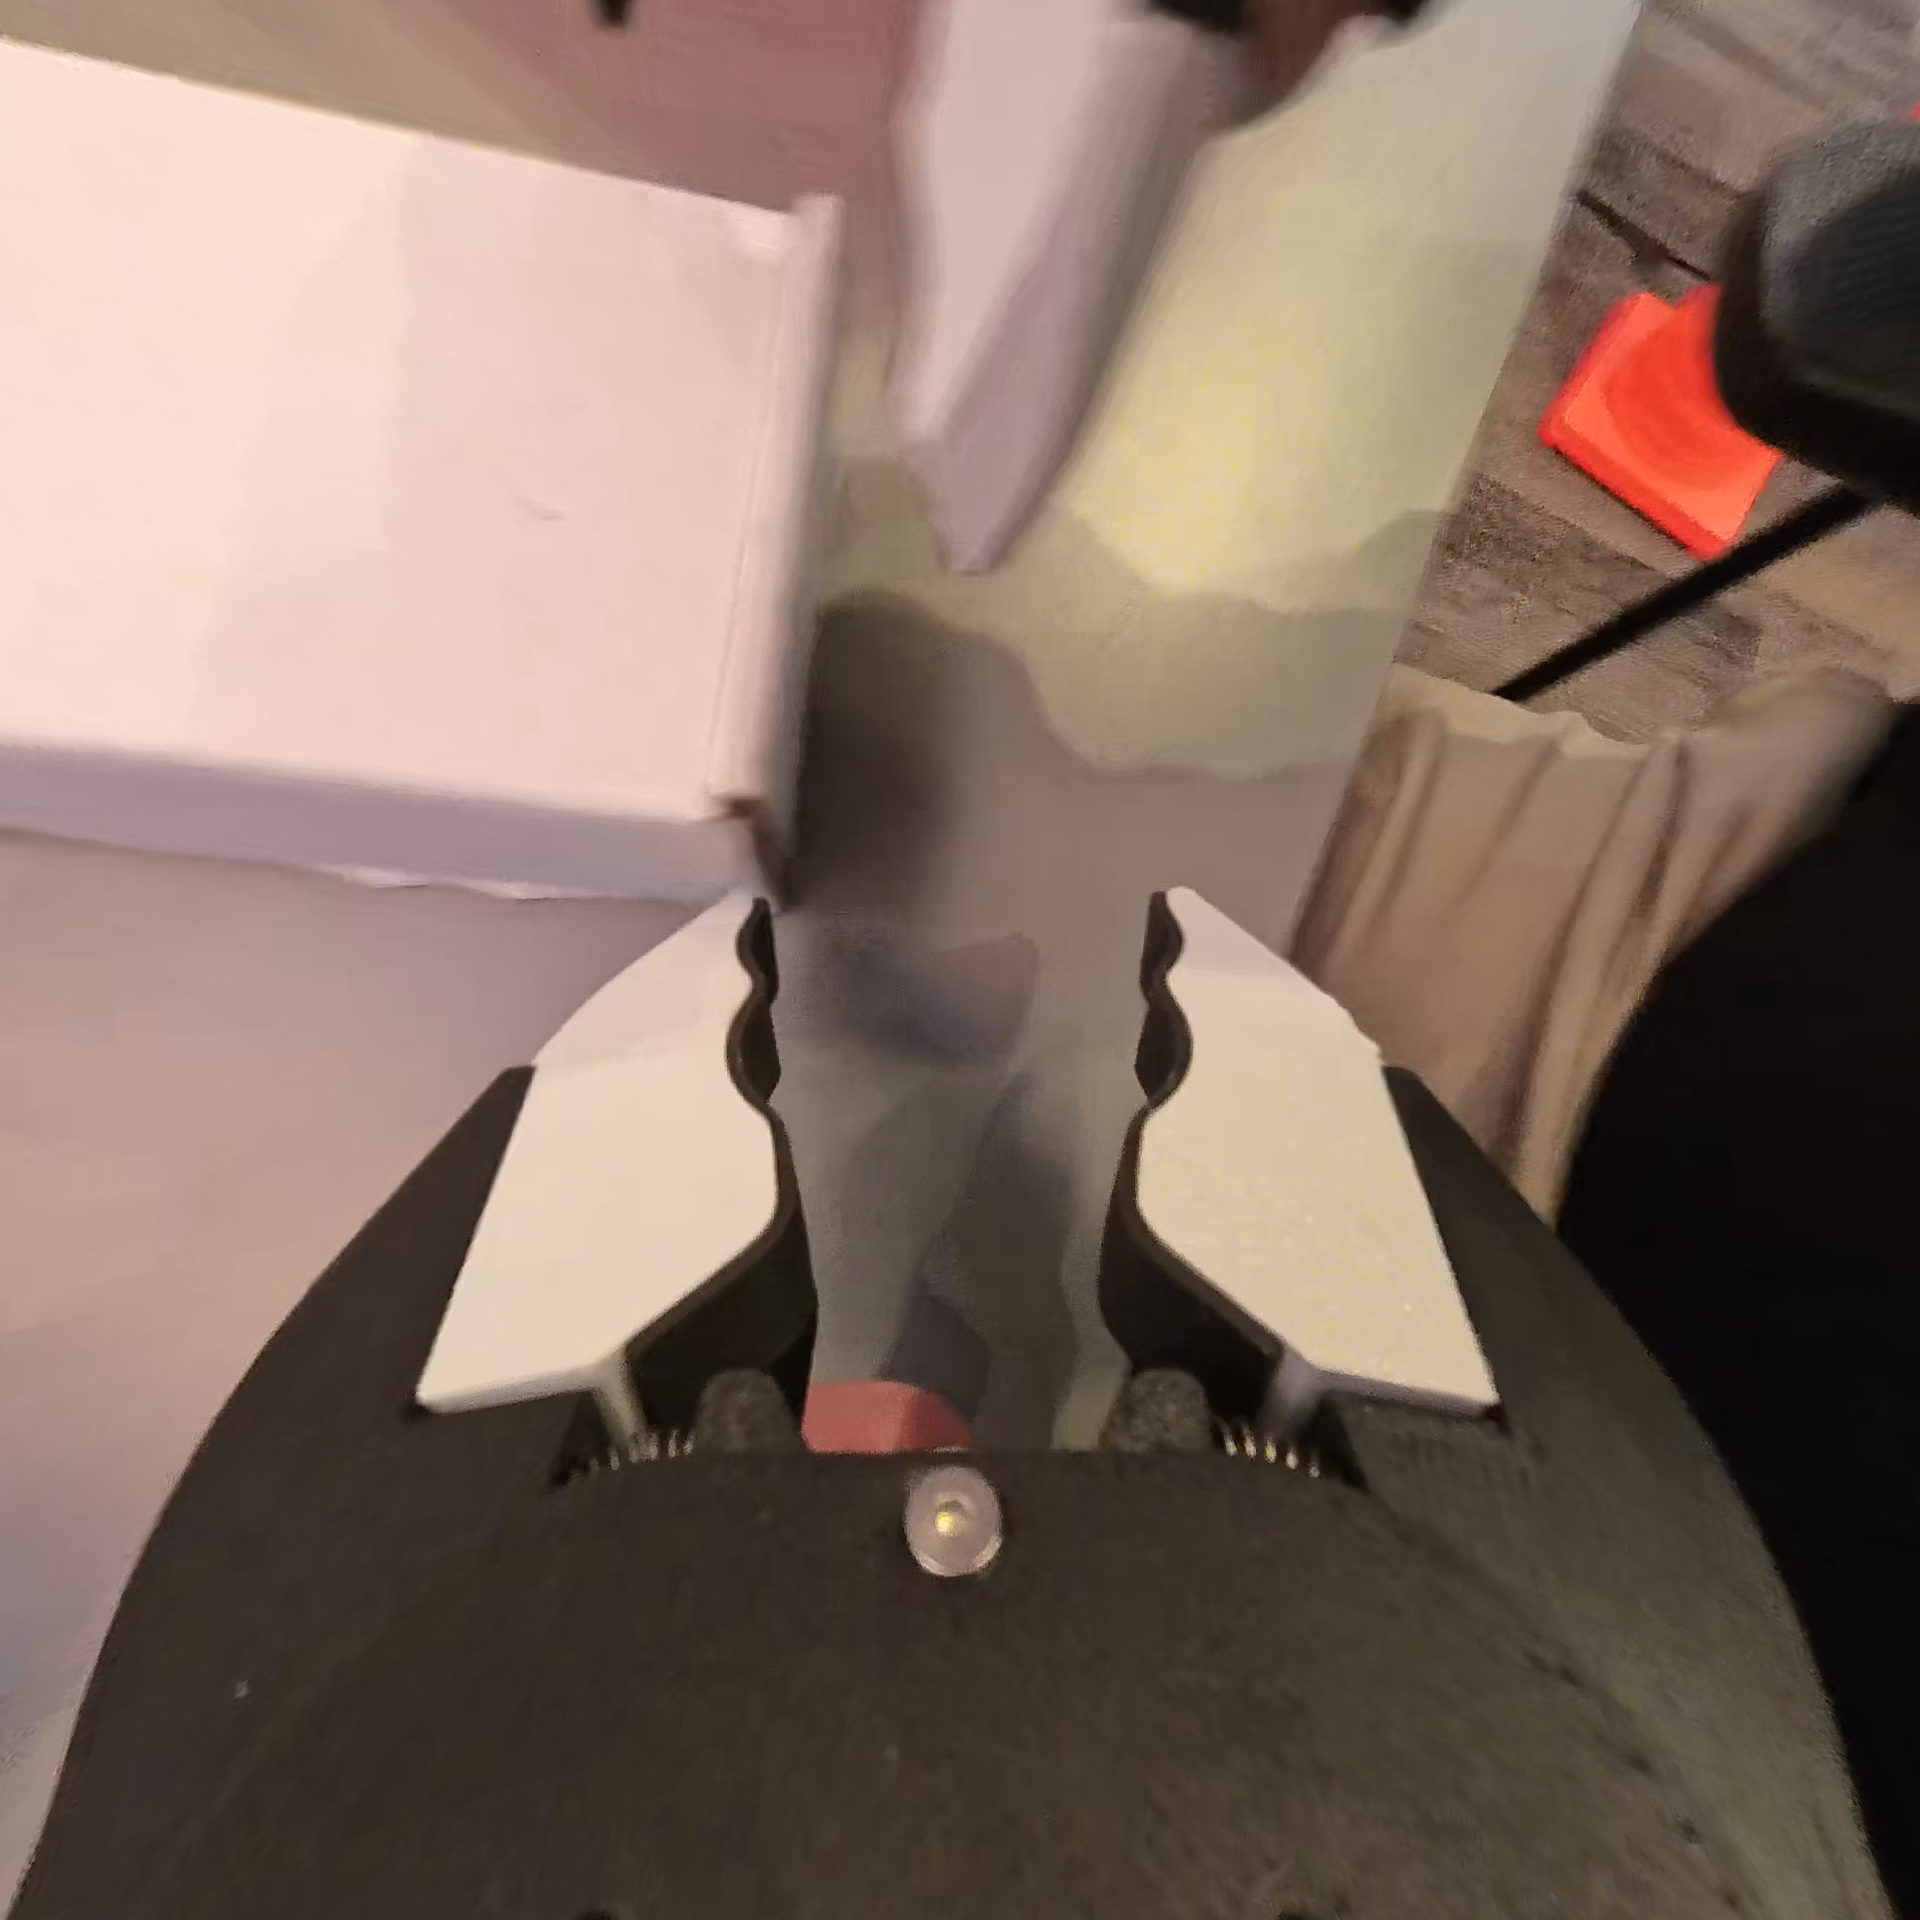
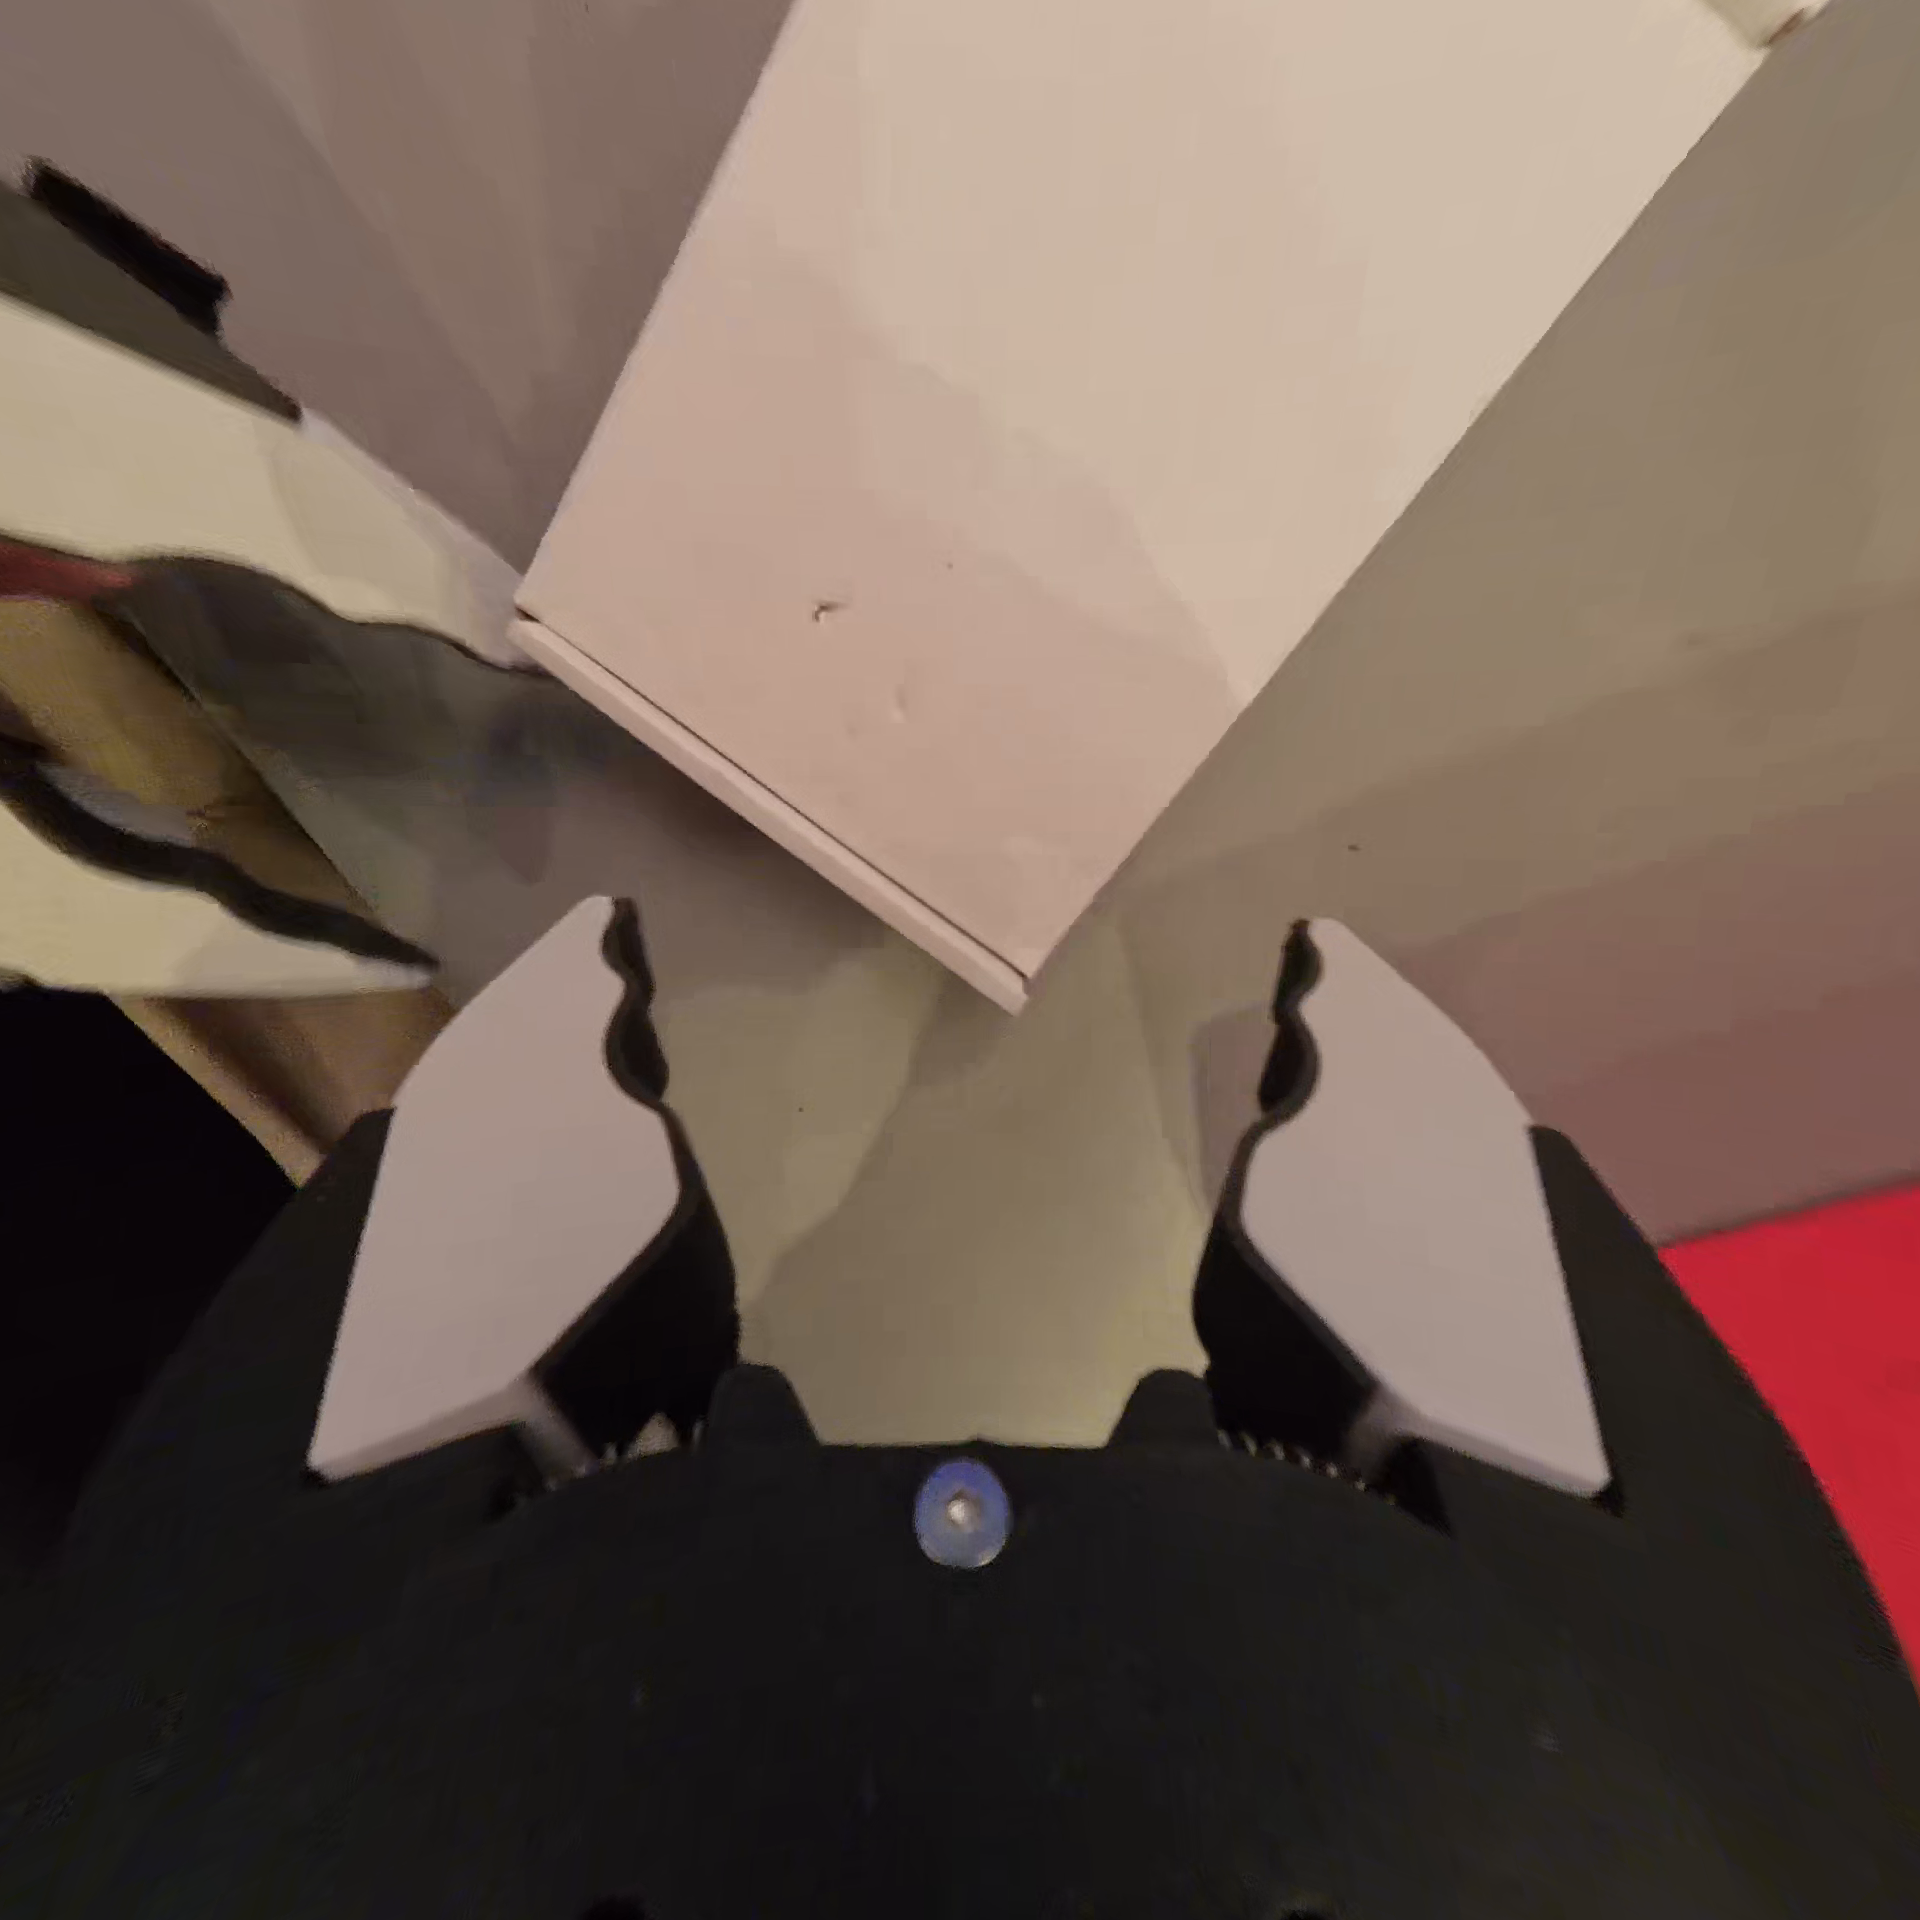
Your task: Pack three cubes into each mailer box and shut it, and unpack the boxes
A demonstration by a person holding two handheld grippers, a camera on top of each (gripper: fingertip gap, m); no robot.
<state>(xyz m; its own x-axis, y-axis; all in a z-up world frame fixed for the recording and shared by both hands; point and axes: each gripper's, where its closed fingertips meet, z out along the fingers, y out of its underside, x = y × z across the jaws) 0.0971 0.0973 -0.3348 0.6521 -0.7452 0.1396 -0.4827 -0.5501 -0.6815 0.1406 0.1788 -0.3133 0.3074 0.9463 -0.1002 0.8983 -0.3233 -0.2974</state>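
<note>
Holding both tools over the pale desk (image 1: 208, 1039), you have nothing clamped in either one.

Desk: grey-white surface, seen in both wrist views (image 2: 1558, 831); its far edge shows in the left wrist view, with grey carpet (image 1: 1538, 582) beyond it.

Mailer boxes: a white mailer box (image 1: 364, 468) lies shut and flat on the desk, upper left in the left wrist view, its near corner just ahead of your left gripper's left fingertip. In the right wrist view a white mailer box (image 2: 987, 468), also shut, sits at an angle, its near corner between and just beyond your fingertips. You cannot tell whether these are one box or two. A second white piece (image 1: 997, 312) lies farther back, too blurred to read.

Left gripper (image 1: 961, 914): jaws apart, empty, only desk between them. It also shows blurred at the left edge of the right wrist view (image 2: 208, 883).

Right gripper (image 2: 956, 925): jaws wide apart, empty, over bare desk just short of the box corner. Its dark body shows at the upper right of the left wrist view.

Small items: an orange-red block (image 1: 1652, 416) on the carpet, with a black cable (image 1: 1662, 603) beside it. No cubes can be made out.
</note>
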